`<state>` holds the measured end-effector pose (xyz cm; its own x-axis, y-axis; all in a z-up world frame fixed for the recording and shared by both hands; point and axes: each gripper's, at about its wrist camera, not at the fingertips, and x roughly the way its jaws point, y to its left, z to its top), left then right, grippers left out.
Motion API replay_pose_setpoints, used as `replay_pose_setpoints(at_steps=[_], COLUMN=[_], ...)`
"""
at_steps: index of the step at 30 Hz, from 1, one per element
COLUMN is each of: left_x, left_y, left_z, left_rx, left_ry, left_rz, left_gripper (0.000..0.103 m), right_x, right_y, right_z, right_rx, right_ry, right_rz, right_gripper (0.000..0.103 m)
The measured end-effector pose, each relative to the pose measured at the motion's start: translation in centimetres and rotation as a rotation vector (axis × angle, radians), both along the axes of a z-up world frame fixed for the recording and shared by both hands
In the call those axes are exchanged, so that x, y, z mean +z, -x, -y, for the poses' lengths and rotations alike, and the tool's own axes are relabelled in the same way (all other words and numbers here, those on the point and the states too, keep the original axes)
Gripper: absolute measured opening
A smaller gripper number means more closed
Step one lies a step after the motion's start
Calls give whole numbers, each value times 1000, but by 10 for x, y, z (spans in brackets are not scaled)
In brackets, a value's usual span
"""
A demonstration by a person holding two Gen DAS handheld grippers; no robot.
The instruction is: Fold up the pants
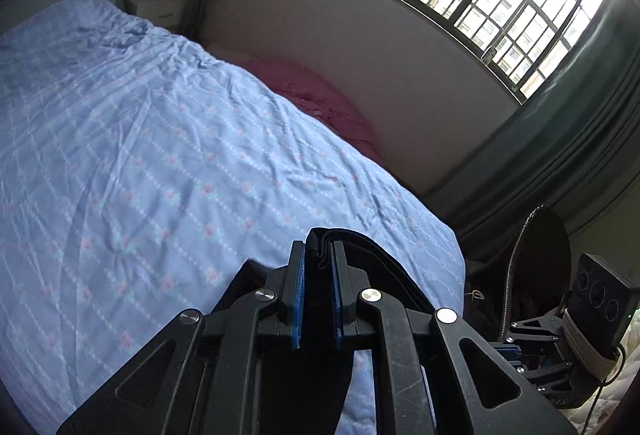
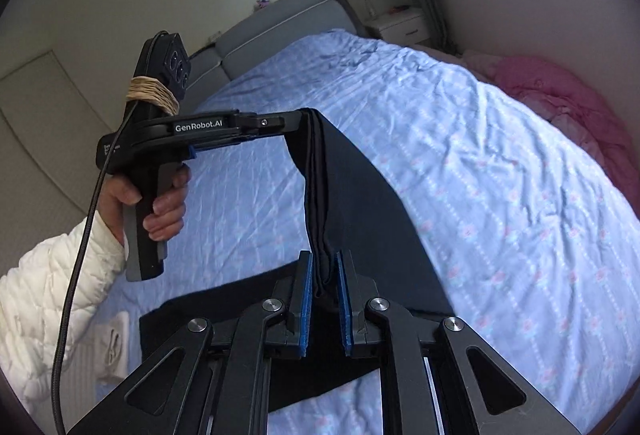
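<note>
Your left tool pinches the black fabric pants. Your right tool clamps them too, above the blue patterned bed.

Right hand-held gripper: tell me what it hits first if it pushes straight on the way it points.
The right hand-held gripper is already shut on the black pants. Straight on, that hanging cloth is met first, then probably the blue bedsheet below; depth is unclear.

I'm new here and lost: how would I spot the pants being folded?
Start at the bed with its pale blue patterned sheet. Above it hangs a black cloth, the pants, stretched between two handheld tools. Everything nearby is blue or pink; only the pants are black.
</note>
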<state>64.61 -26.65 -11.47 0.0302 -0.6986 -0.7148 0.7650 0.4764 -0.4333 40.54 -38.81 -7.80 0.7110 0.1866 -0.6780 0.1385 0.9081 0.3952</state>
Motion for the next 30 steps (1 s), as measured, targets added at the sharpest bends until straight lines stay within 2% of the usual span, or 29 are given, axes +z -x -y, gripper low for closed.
replay_pose_setpoints(at_steps=[6, 13, 15, 16, 17, 19, 21, 24, 26, 28, 30], left_x=[-68, -149, -164, -168, -170, -167, -165, -172, -184, -199, -207], left_y=[0, 11, 15, 15, 17, 21, 28, 37, 39, 40, 43], left_z=[-94, -164, -183, -191, -205, -228, -248, -250, -248, -244, -240], left_rx=[48, 130, 191, 216, 255, 324, 386, 396, 429, 450, 476], left_ry=[-71, -181, -239, -251, -252, -226, -176, -146, -117, -116, -126], left_rz=[-75, -165, -152, -153, -151, -153, -206, -279, -345, -411, -437], left_gripper=[13, 14, 19, 28, 39, 46, 54, 56, 61, 61, 61], right_x=[-48, -106, -123, -133, -139, -156, -171, -189, -200, -208, -211], right_y=[-8, -15, -18, -20, -22, -24, -23, -21, -21, -20, -21], right_z=[-98, -160, -173, -179, -184, -195, -205, -216, -222, -226, -228], right_rx=[71, 158, 186, 206, 218, 257, 292, 342, 367, 394, 432], right_ry=[30, 49, 51, 56, 64, 76, 79, 94, 91, 64, 35], right_rz=[-107, -246, -285, -305, -320, -354, -391, -434, -463, -492, -527], right_gripper=[13, 13, 13, 13, 13, 13, 13, 14, 15, 23, 32])
